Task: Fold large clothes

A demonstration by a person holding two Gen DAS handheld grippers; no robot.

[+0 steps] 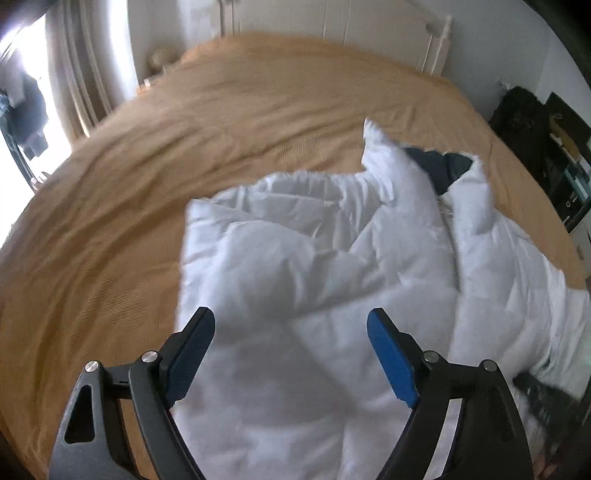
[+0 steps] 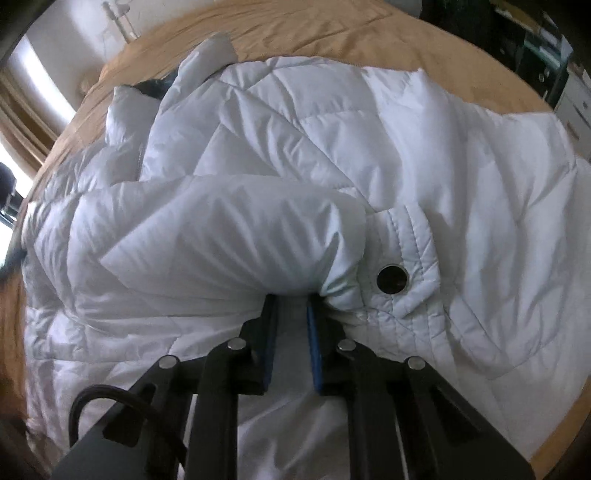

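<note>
A white quilted puffer jacket (image 1: 332, 266) lies on a bed with a mustard-tan cover (image 1: 184, 155). Its zipper (image 1: 451, 236) runs up the front to a collar with dark lining (image 1: 436, 164). My left gripper (image 1: 291, 321) is open and empty, hovering above the jacket's lower left part. In the right wrist view my right gripper (image 2: 290, 301) is shut on the cuff end of the jacket's sleeve (image 2: 221, 236), which lies folded across the body. A pocket flap with a dark snap button (image 2: 392, 279) sits just right of the cuff.
A white headboard (image 1: 332, 26) stands at the far end of the bed. Curtains and a bright window (image 1: 74, 74) are on the left. Dark shelving with clutter (image 1: 554, 155) stands to the right of the bed. The bed cover (image 2: 332, 33) extends beyond the jacket.
</note>
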